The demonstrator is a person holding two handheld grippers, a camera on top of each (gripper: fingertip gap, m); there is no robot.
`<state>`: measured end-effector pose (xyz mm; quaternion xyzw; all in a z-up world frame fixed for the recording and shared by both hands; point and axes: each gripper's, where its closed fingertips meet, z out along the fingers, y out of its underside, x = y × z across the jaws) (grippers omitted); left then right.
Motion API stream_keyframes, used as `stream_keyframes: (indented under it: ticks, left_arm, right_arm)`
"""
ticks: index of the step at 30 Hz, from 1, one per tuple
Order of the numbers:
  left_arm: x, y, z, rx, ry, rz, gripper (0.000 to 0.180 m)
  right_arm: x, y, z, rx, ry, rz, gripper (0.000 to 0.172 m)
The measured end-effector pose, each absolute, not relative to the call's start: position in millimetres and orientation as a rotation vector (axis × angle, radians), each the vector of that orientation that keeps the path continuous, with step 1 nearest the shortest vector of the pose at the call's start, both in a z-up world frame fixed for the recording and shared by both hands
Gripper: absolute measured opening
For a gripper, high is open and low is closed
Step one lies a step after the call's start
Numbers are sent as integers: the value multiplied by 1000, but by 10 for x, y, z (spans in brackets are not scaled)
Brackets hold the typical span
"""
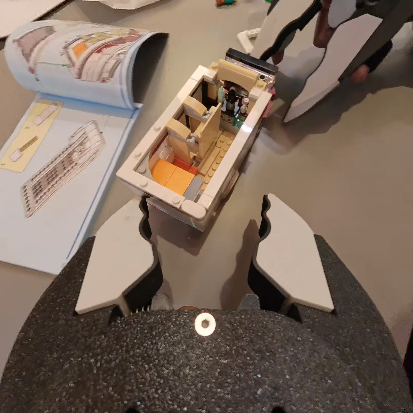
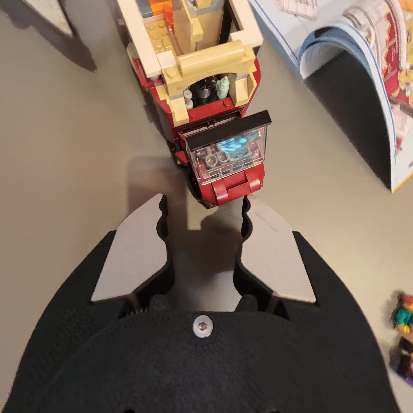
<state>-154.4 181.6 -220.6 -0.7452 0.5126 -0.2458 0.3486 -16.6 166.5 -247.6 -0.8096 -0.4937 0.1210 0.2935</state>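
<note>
Lengthwise between both tools: brick-built vehicle (image 1: 196, 143) on tabletop (image 1: 335, 201), beside open instruction booklet (image 1: 67, 134). Left tool (image 1: 205, 207) wide open, empty, at white rear corner. Right tool (image 2: 204, 201) open, empty, just short of dark-red front.

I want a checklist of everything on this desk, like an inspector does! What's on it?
Surface: plain grey-beige tabletop, no spills seen.
Job's things: a roofless brick-built vehicle, white walls, tan seats and orange floor inside, dark red front with a clear windscreen.
Clutter: an open instruction booklet beside the vehicle; a few loose small pieces at the table's edge.
Grippers: left gripper open, jaws at the vehicle's white rear end; right gripper open, jaws just short of its red front; neither grips anything.
Cables: nothing seen.
Surroundings: pale sheets at the far edge.
</note>
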Motion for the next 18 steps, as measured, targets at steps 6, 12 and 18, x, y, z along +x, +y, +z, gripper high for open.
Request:
stream_keyframes:
  ticks: [6, 12, 18]
  left_arm:
    - [-1291, 1475, -2136, -1824, 1479, -758, 79]
    - [-1400, 1682, -1801, -1751, 1383, -763, 76]
    - [-1620, 2227, -1388, -1678, 1246, -621, 70]
  right_arm:
    - [217, 1488, -2462, -2192, -1188, 344, 63]
    - [384, 1397, -2232, -2127, -1122, 349, 56]
    - [431, 1465, -1967, -2038, -1143, 298, 53]
